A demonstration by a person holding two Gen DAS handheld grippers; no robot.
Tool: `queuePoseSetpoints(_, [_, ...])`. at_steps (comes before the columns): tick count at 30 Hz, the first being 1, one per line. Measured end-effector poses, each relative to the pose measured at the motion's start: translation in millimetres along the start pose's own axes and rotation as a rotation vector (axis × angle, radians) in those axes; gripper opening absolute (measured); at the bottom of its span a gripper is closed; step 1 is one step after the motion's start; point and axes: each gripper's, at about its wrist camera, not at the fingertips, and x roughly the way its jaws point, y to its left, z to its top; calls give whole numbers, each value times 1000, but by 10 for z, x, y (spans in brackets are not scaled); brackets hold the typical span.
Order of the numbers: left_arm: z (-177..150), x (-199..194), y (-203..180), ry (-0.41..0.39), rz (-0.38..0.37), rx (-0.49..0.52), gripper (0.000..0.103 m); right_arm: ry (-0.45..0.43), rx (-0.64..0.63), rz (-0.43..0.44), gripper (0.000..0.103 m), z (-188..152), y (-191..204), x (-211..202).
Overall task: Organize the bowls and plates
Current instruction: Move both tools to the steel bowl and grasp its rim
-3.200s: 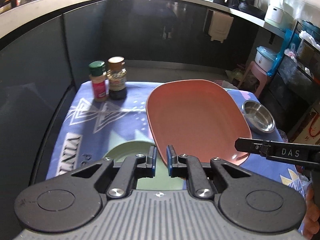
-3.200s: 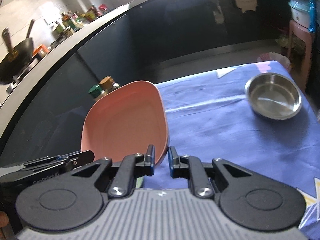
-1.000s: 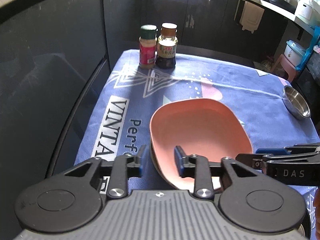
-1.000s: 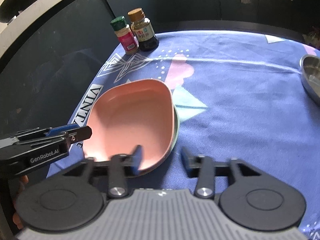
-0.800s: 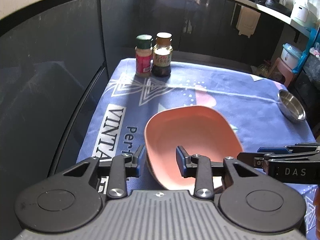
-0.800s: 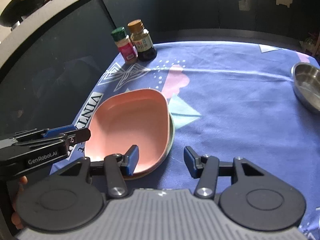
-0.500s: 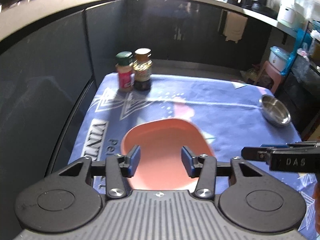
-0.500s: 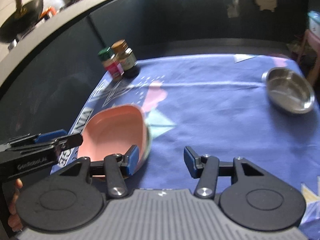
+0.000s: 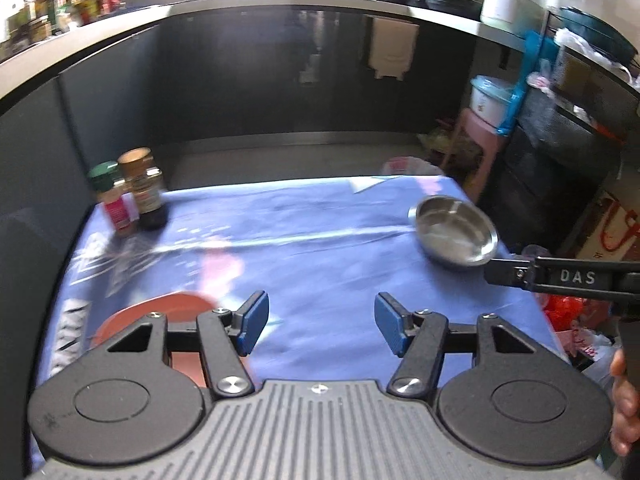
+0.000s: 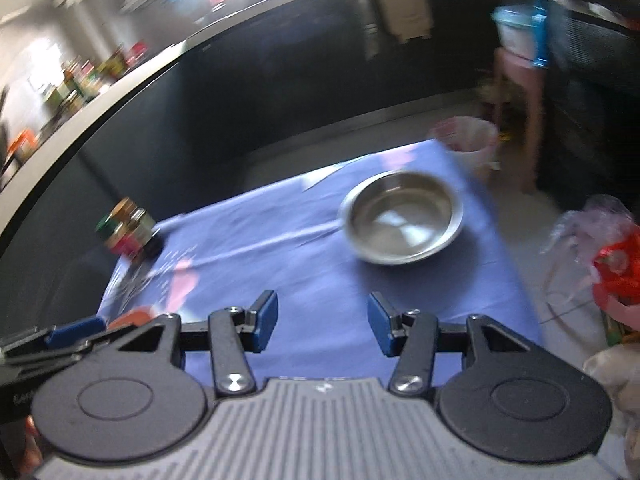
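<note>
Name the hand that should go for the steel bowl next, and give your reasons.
Right, probably. The right tongs stand open and empty with the steel bowl almost straight ahead. The left tongs, also open and empty, see it off to their right, with the pink plate beside them.

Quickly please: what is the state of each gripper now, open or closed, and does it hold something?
Left gripper: open, jaws have just been opening, nothing between them.
Right gripper: open, holding nothing.

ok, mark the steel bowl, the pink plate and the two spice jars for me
steel bowl (image 10: 402, 220), right wrist view, inner floor.
pink plate (image 9: 180, 306), left wrist view, far rim above the left finger.
spice jars (image 9: 134, 194), left wrist view, where the two meet.
</note>
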Motion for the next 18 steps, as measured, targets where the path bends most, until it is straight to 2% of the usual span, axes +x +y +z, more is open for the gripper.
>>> queuePoseSetpoints(7, [202, 456, -509, -4, -16, 42, 56, -31, 87, -66, 67, 151, -516, 251])
queuePoseSetpoints(10, [265, 706, -672, 19, -16, 54, 56, -14, 133, -55, 62, 211, -702, 420])
queuePoseSetpoints(18, [349, 1254, -850, 19, -1, 32, 56, -5, 172, -41, 61, 340, -924, 709])
